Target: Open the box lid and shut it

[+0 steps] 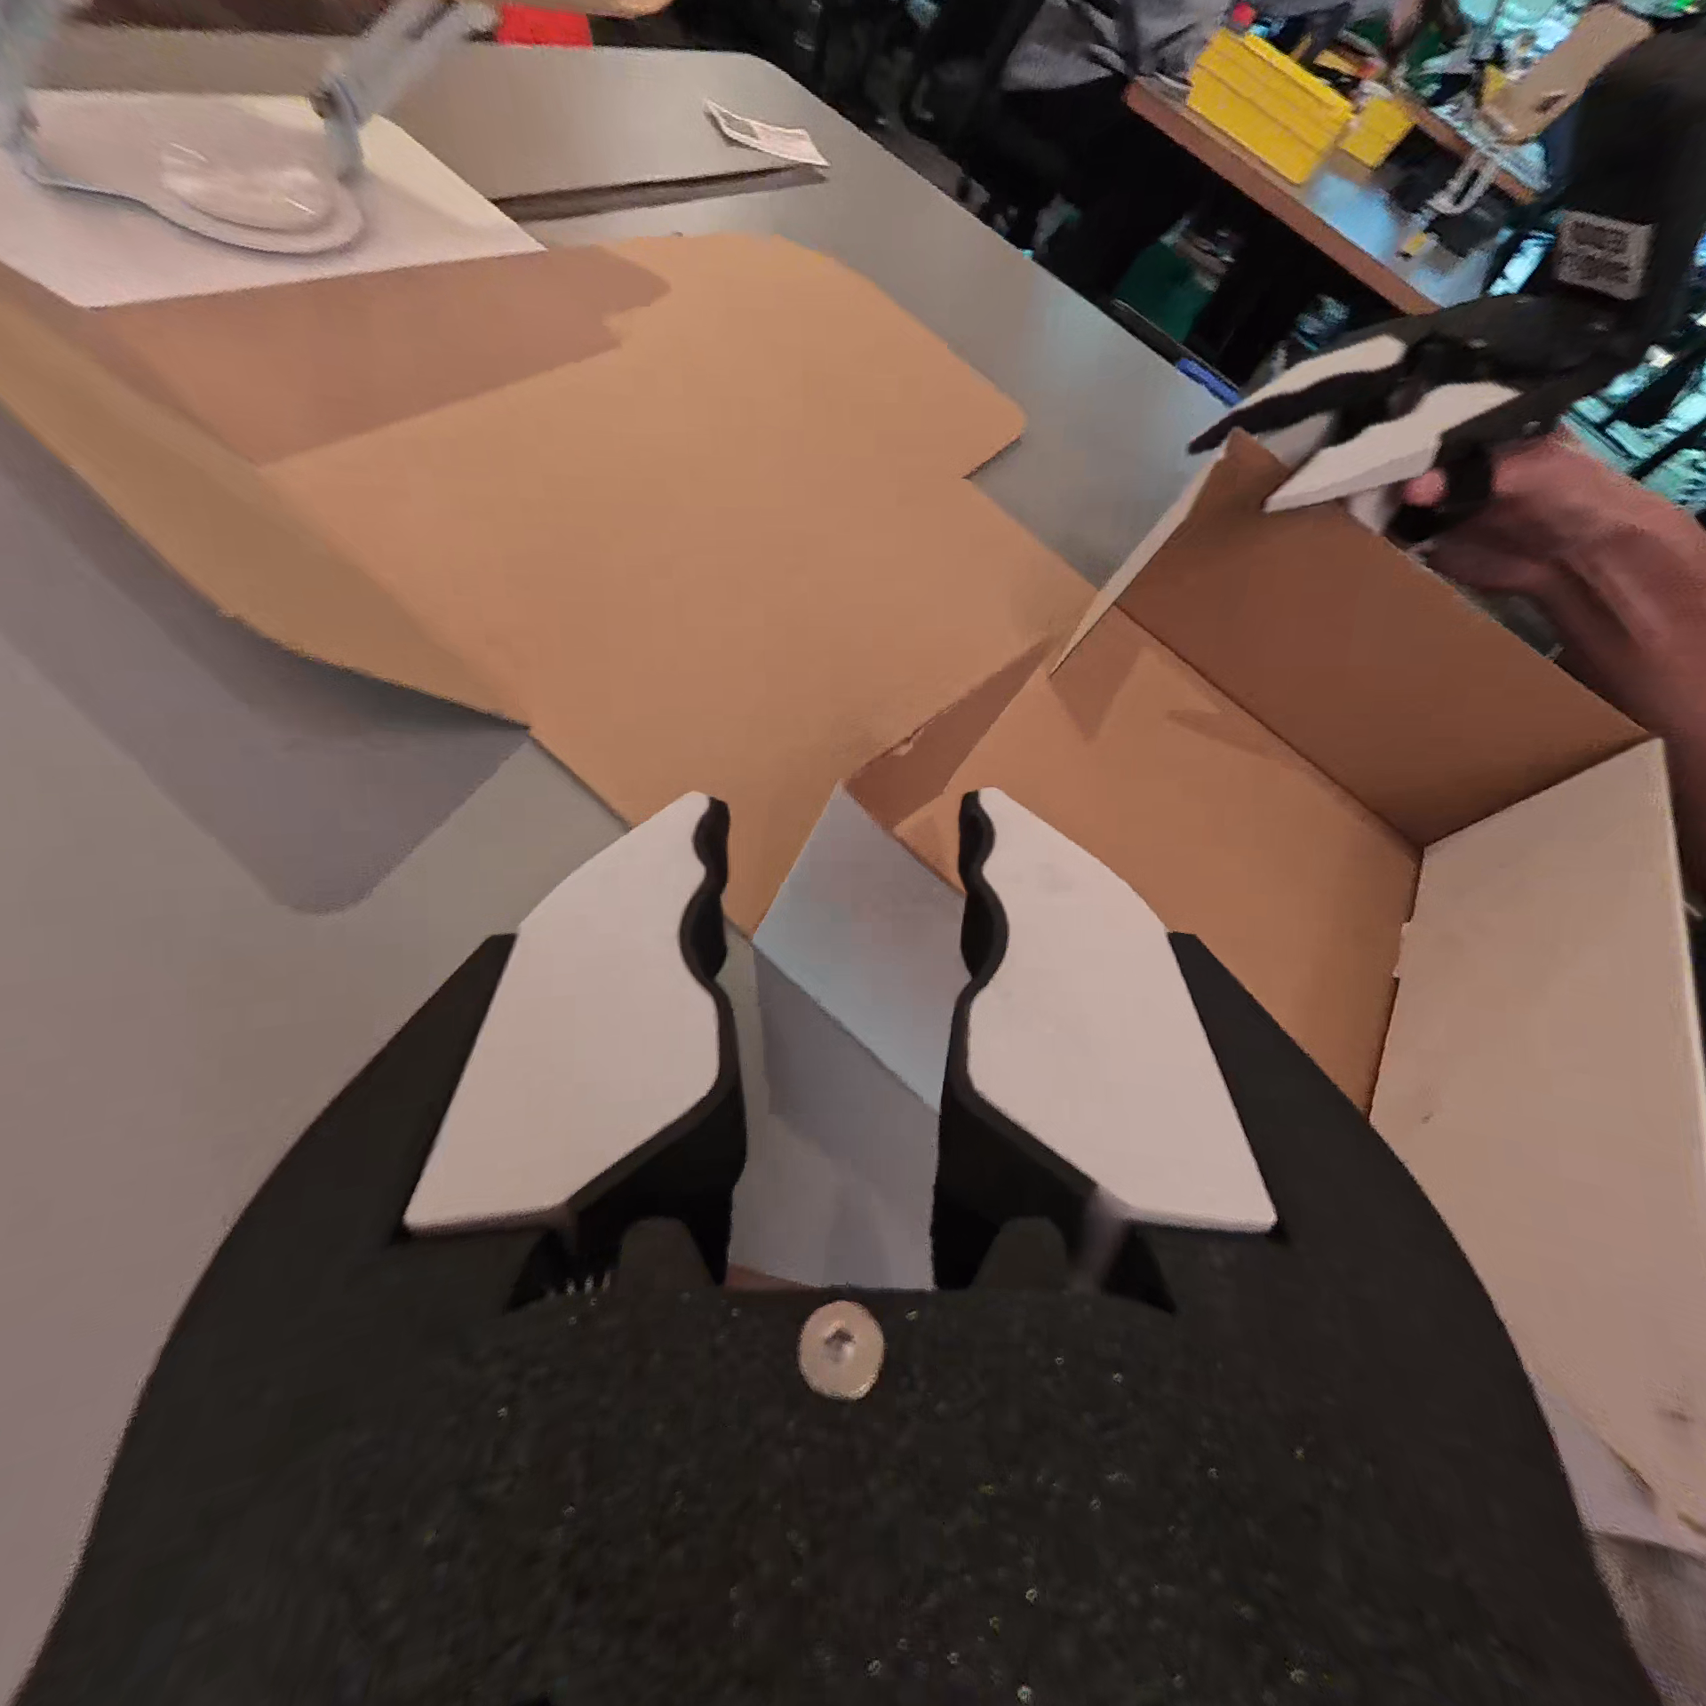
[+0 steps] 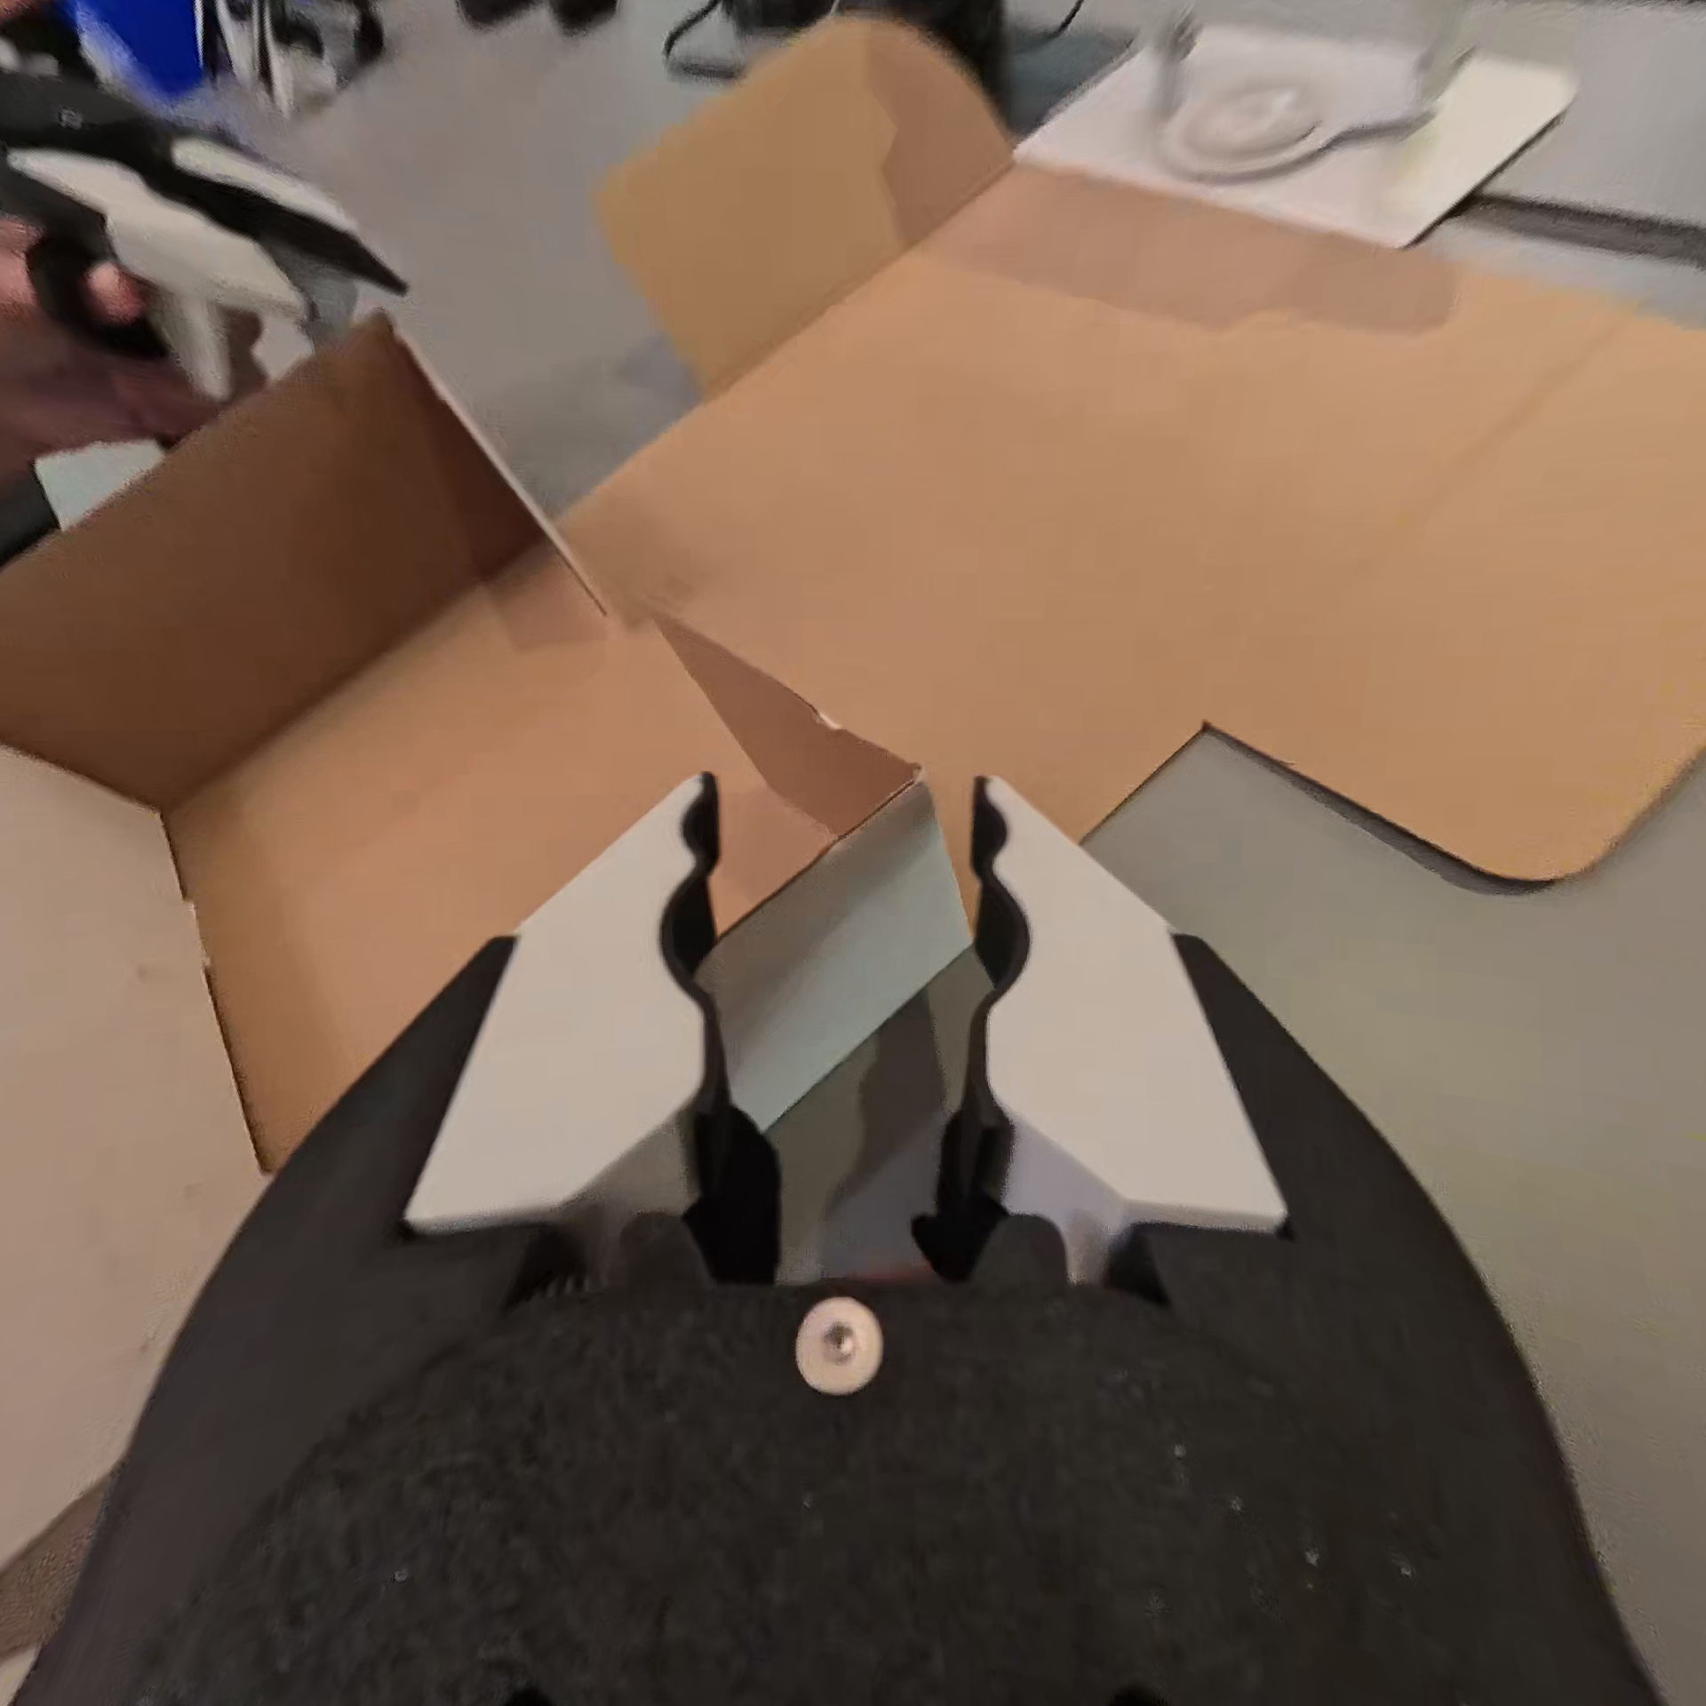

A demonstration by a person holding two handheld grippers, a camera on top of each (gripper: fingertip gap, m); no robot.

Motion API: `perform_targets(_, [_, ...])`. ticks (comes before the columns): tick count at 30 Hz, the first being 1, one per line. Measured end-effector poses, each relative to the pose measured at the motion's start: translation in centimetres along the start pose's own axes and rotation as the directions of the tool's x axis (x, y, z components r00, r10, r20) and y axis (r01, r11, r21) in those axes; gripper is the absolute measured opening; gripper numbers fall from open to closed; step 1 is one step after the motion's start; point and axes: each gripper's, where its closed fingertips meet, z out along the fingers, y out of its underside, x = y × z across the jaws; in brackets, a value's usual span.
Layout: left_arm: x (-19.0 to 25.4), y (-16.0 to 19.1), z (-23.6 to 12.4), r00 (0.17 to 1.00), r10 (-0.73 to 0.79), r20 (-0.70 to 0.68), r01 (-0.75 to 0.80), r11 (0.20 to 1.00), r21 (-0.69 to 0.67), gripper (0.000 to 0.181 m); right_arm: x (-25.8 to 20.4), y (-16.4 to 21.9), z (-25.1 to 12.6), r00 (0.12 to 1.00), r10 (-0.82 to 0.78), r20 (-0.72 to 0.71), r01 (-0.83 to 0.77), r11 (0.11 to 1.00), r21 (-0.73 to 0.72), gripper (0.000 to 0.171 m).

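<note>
An open cardboard box, white outside and brown inside, stands on the grey table. Its lid lies folded back, flat on the table. My left gripper is open, and the box's near white corner sits between its fingers. My right gripper is at the box's far wall, held by a hand. In the right wrist view the right gripper is open around another corner of the box. The lid spreads out to the right. The left gripper shows at upper left, blurred.
A white board with a clear glass object lies beyond the lid; it also shows in the right wrist view. A small paper card lies farther back. One lid flap stands up. Benches with yellow bins stand behind. My hands' fingertips stand some 30 centimeters from each other.
</note>
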Motion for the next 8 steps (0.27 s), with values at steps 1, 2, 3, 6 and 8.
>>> perform_targets(1, [0.1,0.3,0.9,0.999,0.015,-0.029,-0.015,1.0,-0.027,0.041,0.0,0.1,0.3,1.0,-0.018,0.012,0.018,0.999,-0.029,0.05])
perform_targets(2, [0.4,0.8,1.7,0.998,0.032,-0.055,-0.035,0.998,-0.057,0.035,0.6,0.1,0.4,0.999,-0.037,-0.021,0.035,0.998,-0.049,0.044])
perform_targets(3, [0.7,0.8,2.3,0.996,0.036,-0.078,-0.041,0.998,-0.057,0.032,0.9,0.0,0.5,0.997,-0.057,-0.048,0.054,0.997,-0.055,0.039])
perform_targets(6, [0.8,0.7,3.2,0.996,0.006,-0.093,-0.009,0.999,-0.037,0.022,1.6,-0.4,0.7,0.988,-0.042,-0.152,0.036,0.999,-0.038,0.021])
perform_targets(8, [0.0,0.5,2.8,0.999,-0.025,-0.032,0.024,0.999,-0.028,0.02,1.9,-0.4,0.6,0.973,0.019,-0.231,-0.023,1.0,-0.013,0.014])
